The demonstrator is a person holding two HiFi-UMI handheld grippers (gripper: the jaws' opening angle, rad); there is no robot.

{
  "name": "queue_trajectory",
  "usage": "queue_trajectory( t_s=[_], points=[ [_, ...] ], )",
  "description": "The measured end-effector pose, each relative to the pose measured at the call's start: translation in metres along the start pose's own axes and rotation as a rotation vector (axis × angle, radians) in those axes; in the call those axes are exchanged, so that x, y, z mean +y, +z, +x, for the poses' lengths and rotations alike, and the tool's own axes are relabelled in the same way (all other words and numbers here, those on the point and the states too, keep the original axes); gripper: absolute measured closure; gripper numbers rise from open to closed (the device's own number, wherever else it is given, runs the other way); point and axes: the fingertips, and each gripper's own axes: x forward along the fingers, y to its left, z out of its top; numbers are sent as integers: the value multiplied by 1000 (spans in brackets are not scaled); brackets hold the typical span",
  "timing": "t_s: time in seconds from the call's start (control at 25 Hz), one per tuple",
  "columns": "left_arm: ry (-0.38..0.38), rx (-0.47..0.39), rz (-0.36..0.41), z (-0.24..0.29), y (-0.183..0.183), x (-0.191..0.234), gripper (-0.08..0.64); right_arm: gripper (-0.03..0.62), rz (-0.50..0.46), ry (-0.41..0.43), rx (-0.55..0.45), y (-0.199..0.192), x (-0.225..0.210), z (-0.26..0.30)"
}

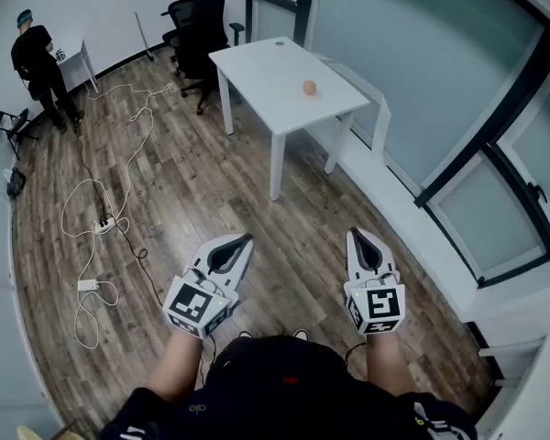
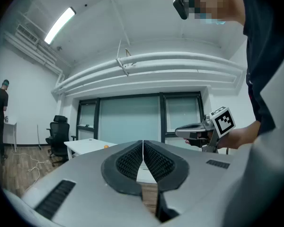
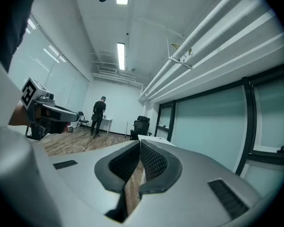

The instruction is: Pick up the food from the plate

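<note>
A small round peach-coloured food item (image 1: pixel 309 87) lies on the white table (image 1: pixel 275 71) far ahead of me; I make out no plate under it. In the left gripper view it is a tiny orange dot (image 2: pixel 106 146) on the table (image 2: pixel 87 144). My left gripper (image 1: pixel 245 238) and right gripper (image 1: pixel 358 233) hang over the wooden floor, well short of the table. Both are shut with nothing between the pads, as the left gripper (image 2: pixel 143 143) and right gripper (image 3: pixel 140 143) show in their own views.
Black office chairs (image 1: pixel 198 18) stand behind the table. A person (image 1: pixel 37 60) stands at the far left by a small white table. White cables and a power strip (image 1: pixel 103 224) lie on the floor. A window wall with a low ledge (image 1: pixel 412 218) runs along the right.
</note>
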Motion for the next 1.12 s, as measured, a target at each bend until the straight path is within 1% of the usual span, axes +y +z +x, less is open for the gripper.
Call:
queue_trajectory(
  t_s=[0.44,0.64,0.92,1.12],
  points=[
    [-10,23,10,-3,-1,-10,534,566,-4,11,7,-2,6,-6],
    [-21,32,18,1,-3,-18,534,566,24,2,-15,-4,-1,-11],
    [-24,43,23,18,-3,-33,534,566,28,2,-14,-14,-20,-17],
    [-14,26,28,39,5,-48,534,565,37,10,-15,-21,-47,-20]
  ],
)
